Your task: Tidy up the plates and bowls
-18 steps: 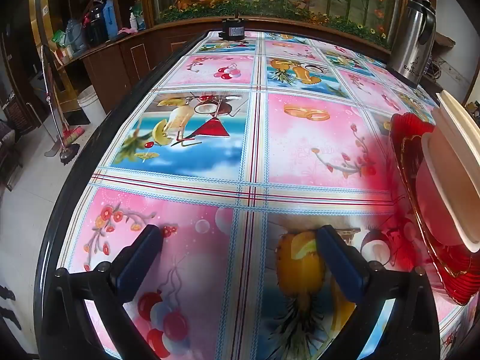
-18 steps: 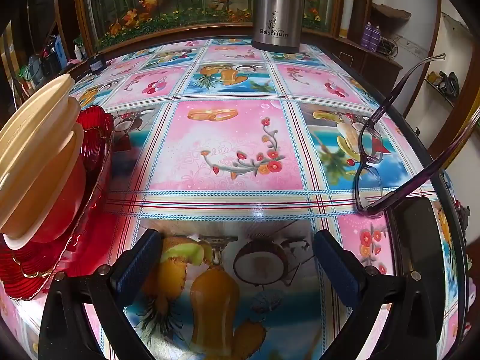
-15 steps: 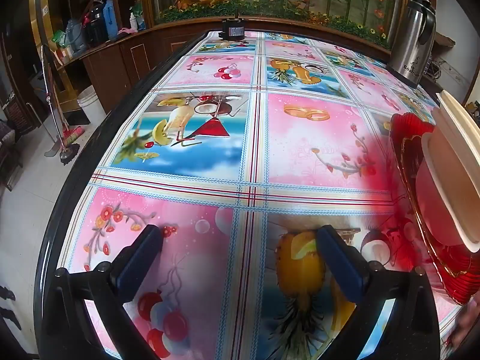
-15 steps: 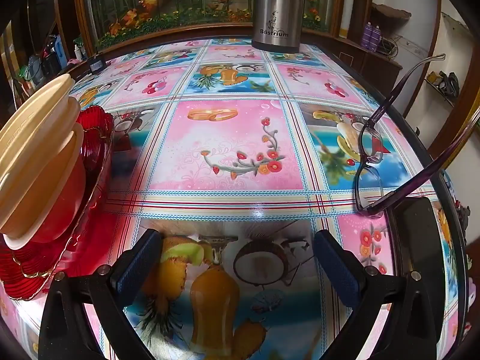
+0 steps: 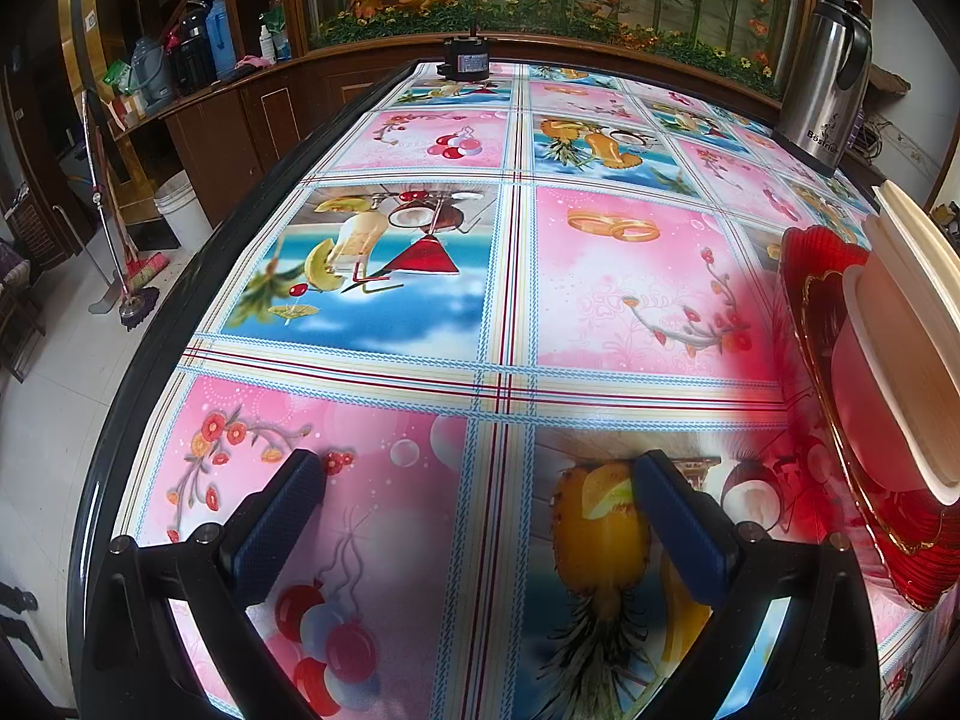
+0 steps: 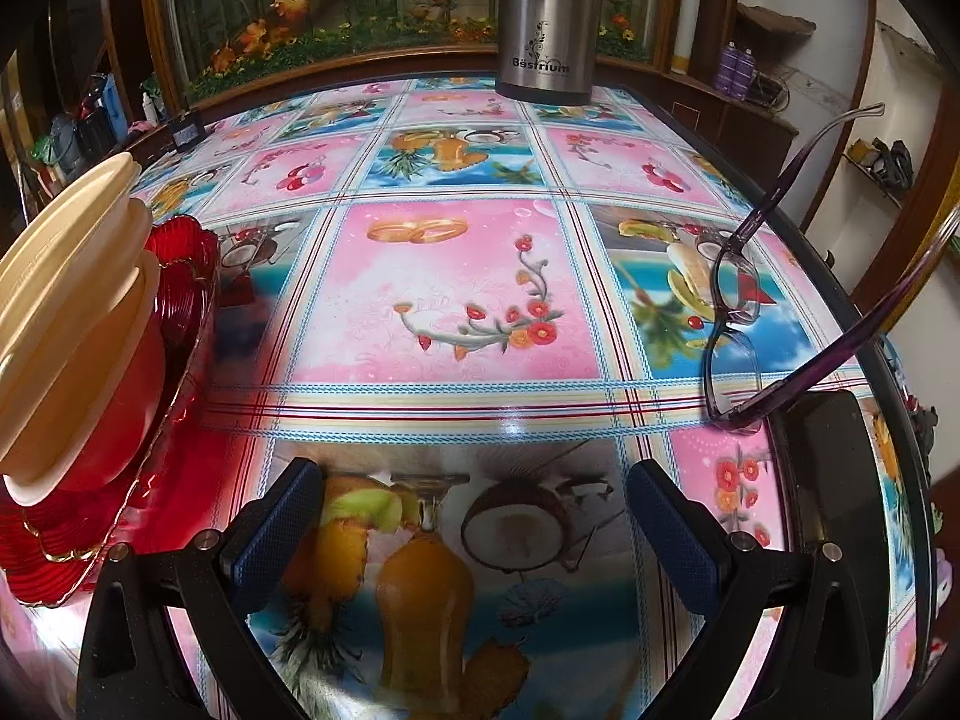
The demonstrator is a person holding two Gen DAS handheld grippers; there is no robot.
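Note:
A stack of cream bowls (image 5: 900,354) sits on a red glass plate (image 5: 924,546) at the right edge of the left wrist view. In the right wrist view the same cream bowls (image 6: 66,324) and red plate (image 6: 66,546) stand at the far left. My left gripper (image 5: 480,474) hovers open over the patterned tablecloth, left of the plate, nothing between its fingers. My right gripper (image 6: 471,480) is open too, empty, to the right of the plate. Neither gripper touches the stack.
A steel thermos (image 6: 543,18) stands at the table's far end. Purple glasses (image 6: 756,312) rest beside a black phone (image 6: 831,492) near the right edge. A small black device (image 5: 468,57) sits at the far left. The rounded table edge (image 5: 156,324) drops to the floor.

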